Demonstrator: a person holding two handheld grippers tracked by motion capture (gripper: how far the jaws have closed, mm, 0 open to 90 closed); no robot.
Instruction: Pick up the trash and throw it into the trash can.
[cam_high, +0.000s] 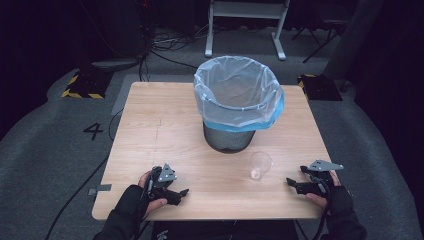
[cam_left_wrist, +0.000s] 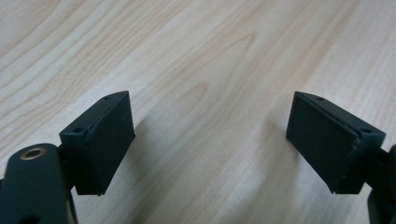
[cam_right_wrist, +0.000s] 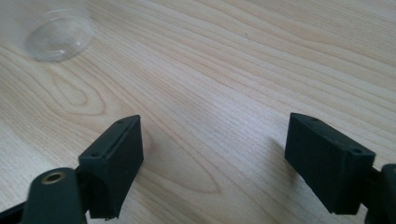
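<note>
A clear plastic cup (cam_high: 260, 165) stands upright on the bench (cam_high: 150, 145), right of centre in the high view, just in front of the lined bin (cam_high: 237, 100). The right gripper (cam_high: 295, 184) rests nearest it, jaws spread wide and empty; the left gripper (cam_high: 181, 193), lower left, is equally wide. The cup looks light, thin-walled and easily crushed, so a gentle squeeze across its mid-wall seems best.

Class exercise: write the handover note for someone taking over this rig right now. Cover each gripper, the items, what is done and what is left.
Left gripper: open, holding nothing, low over the table near its front edge.
Right gripper: open, holding nothing, just right of the cup.
Clear plastic cup: upright on the table in front of the lined bin, untouched.
Done: nothing yet.
Left: probably grasp the cup and drop it in the bin.
</note>
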